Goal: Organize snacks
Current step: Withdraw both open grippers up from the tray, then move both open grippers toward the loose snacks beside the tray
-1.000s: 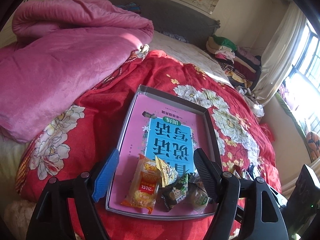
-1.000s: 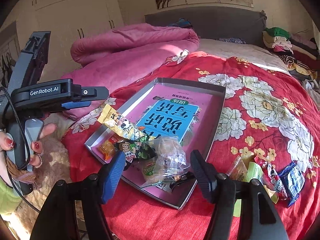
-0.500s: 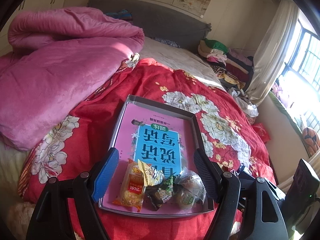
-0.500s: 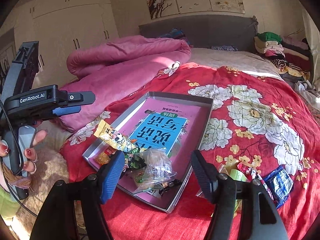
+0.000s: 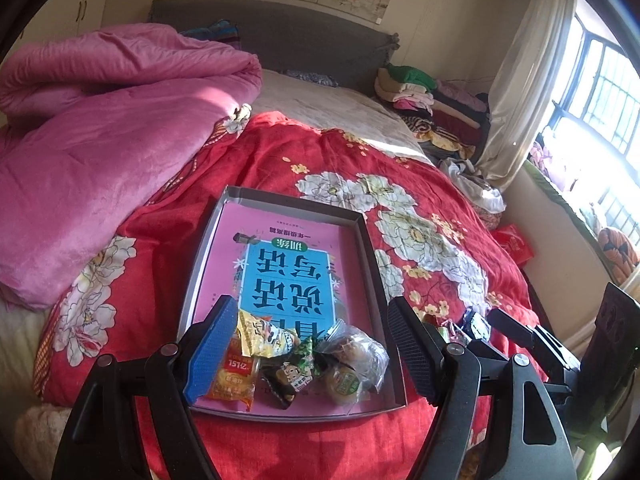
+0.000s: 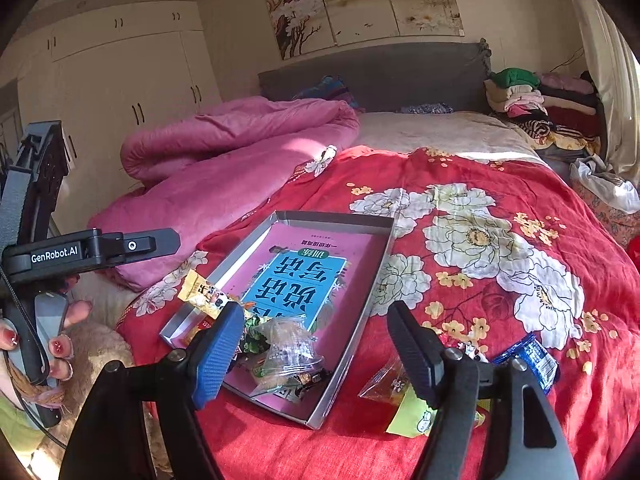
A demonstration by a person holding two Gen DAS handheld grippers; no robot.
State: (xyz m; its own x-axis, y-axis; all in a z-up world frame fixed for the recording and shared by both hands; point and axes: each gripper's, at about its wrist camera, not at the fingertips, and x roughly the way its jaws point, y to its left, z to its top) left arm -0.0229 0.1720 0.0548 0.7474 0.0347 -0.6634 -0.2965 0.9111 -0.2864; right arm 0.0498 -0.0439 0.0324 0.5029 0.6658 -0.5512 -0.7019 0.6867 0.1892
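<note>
Right wrist view: right gripper [image 6: 316, 350] and left gripper [image 5: 310, 344] both spread, empty. Several snacks lie in shallow grey cardboard tray [image 6: 376, 276]; loose blue foil packet [image 6: 530, 360] on red floral quilt [image 6: 500, 280] probably needs grasping next.

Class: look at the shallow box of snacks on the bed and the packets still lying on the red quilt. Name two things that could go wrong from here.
1. The shallow box sits on a soft red quilt, so pressing down near it may tip it and spill its snacks.
2. The yellow packet overhangs the box's left wall and could slide out.
3. The loose blue packet lies close behind the right gripper, whose open fingers could knock it aside.
</note>
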